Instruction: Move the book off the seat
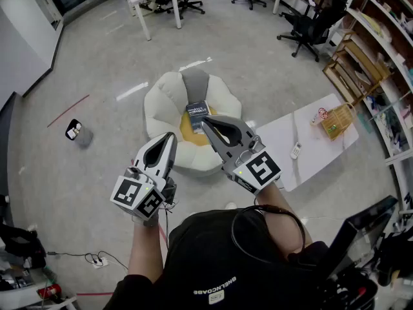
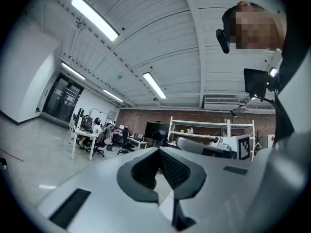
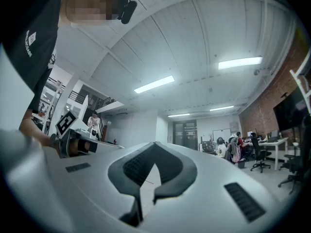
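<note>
On the floor at the far left, a small dark object (image 1: 74,131) lies well apart from the work.

Left gripper (image 1: 170,137): jaws clenched together with nothing between them. It is held in the air near the person, short of the seat.

Centre: the white cushioned seat (image 1: 158,105) stands on the floor. The book (image 1: 197,110) lies flat on its yellow middle pad, untouched as far as can be judged.

Right gripper (image 1: 208,123): jaws likewise pressed together and empty. From the head view its tip overlaps the book's near edge. Its own view looks out across the room, so it appears to hang above the book rather than rest on it.

Right: a white low table (image 1: 316,157) stands near the seat, a likely drop-off.

Assessment: no part of the task is done. Approach, grasp, lift and placement all remain.
</note>
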Motion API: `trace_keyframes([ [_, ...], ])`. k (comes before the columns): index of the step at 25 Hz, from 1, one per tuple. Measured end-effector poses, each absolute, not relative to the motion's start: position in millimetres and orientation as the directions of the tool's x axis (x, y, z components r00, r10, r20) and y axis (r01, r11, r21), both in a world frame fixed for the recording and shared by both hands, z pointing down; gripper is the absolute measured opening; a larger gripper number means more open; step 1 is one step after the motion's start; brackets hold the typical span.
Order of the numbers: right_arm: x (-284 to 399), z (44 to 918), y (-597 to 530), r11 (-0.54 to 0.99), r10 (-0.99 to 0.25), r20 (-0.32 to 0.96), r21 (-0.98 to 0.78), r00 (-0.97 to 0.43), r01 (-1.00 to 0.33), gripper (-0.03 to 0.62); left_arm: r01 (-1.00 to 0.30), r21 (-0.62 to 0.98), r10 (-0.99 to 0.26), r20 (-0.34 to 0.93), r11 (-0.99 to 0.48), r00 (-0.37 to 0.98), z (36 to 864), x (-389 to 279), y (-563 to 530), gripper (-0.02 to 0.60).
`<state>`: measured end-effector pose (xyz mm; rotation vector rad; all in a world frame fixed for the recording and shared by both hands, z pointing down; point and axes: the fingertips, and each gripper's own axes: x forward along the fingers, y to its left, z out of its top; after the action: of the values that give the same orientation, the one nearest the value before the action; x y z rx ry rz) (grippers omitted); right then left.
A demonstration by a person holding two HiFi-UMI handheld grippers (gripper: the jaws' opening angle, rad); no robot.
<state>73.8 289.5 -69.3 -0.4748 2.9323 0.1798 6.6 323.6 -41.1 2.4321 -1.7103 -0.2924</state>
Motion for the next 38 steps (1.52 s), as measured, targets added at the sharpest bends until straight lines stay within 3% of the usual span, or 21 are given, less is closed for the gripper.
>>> trace_keyframes([
  [18,43,-56,303,0.934,-0.330,-0.143,0.094,-0.933,-0.345,0.015,-0.906,0.268,-0.944,-0.056,-0.328,0.325,-28,-31,352,0.006],
  [31,20,-42,302,0.896,-0.422,-0.116,0.098,-0.899,-0.433,0.014,-0.888,0.288,-0.932,-0.060,-0.358,0.357,-5,-73,370,0.006],
  [38,13,-38,277,0.907,-0.400,-0.116,0.093,-0.909,-0.411,0.014,-0.897,0.293,-0.942,-0.038,-0.329,0.333,0,-76,343,0.006],
])
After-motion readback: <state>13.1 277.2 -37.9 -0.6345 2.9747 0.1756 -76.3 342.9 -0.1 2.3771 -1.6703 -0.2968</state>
